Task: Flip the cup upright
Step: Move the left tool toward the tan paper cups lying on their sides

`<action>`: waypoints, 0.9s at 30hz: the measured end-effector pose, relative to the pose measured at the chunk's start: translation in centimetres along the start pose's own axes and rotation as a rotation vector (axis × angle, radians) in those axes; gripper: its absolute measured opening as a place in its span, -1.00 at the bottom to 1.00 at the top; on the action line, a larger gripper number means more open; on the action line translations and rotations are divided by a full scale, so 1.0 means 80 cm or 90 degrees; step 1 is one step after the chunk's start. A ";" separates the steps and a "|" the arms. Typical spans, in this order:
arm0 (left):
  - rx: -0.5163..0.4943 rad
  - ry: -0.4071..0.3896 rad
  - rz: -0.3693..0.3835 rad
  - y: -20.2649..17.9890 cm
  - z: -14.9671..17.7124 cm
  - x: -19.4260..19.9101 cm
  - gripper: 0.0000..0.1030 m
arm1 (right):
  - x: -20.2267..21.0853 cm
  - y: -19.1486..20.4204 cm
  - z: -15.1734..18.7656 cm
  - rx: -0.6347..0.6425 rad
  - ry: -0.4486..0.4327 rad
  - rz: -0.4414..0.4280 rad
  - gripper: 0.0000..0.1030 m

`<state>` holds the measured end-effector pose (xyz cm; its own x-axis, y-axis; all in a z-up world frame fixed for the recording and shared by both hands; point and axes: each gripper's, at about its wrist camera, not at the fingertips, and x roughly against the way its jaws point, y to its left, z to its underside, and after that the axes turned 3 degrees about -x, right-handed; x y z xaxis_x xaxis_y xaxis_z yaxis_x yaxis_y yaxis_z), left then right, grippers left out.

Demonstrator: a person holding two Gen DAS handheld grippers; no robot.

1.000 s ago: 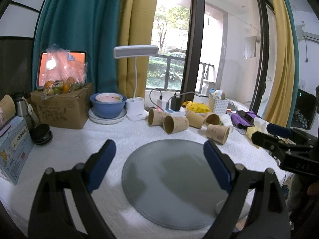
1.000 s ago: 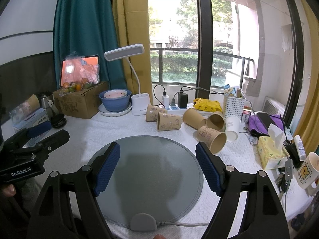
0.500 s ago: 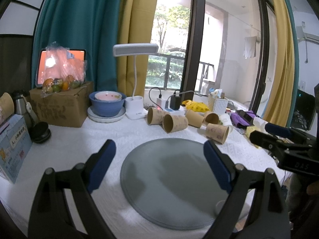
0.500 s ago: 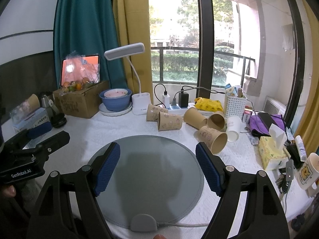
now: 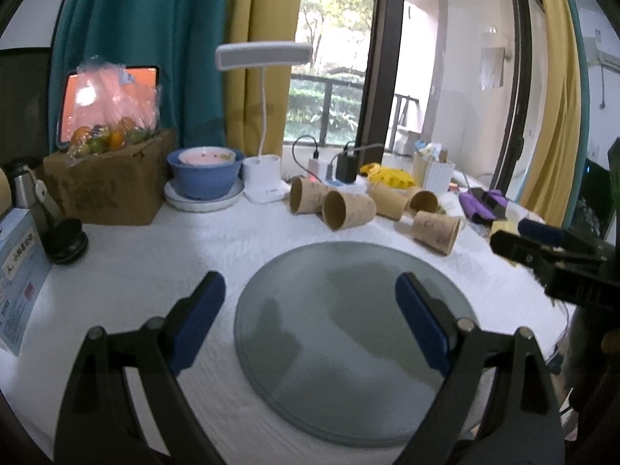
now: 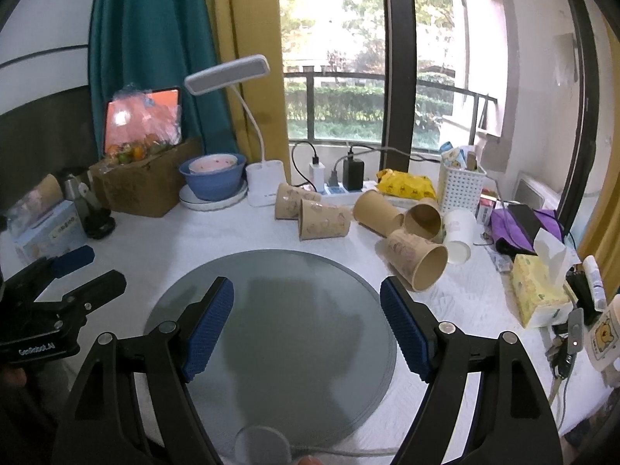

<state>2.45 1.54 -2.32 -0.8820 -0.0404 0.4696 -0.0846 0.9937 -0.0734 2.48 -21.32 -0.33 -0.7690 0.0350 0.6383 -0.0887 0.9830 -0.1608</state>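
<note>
Nearest paper cup (image 6: pixel 416 265) lies on side on worktop (image 6: pixel 465 302) just beyond right edge of grey round mat (image 6: pixel 271 321), long axis level, mouth toward camera-right. Four more cups (image 6: pixel 323 220) lie tipped behind. Right tongs (image 6: pixel 306 319) spread wide, empty, over mat. Left tongs (image 5: pixel 310 312) likewise apart, empty.

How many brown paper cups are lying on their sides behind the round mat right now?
5. Two sit left by the lamp base: one, one. Two are in the middle: one, one. The nearest is by the mat's right edge. Others may be hidden.
</note>
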 end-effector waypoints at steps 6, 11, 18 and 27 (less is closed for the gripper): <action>-0.032 0.035 0.002 0.006 -0.010 -0.038 0.76 | -0.027 -0.016 -0.011 -0.014 0.012 0.008 0.57; -0.055 0.063 0.008 0.010 -0.023 -0.073 0.76 | -0.055 -0.030 -0.025 -0.027 0.025 0.017 0.57; -0.094 0.094 0.027 0.010 -0.044 -0.126 0.76 | -0.099 -0.053 -0.043 -0.043 0.045 0.031 0.57; -0.157 0.130 0.047 0.015 -0.072 -0.211 0.76 | -0.162 -0.073 -0.063 -0.063 0.079 0.048 0.57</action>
<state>19.89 4.02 -5.25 -0.7686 0.0296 0.6390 0.1125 0.9896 0.0895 16.18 -26.61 -3.89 -0.6861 0.1257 0.7166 0.0340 0.9894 -0.1410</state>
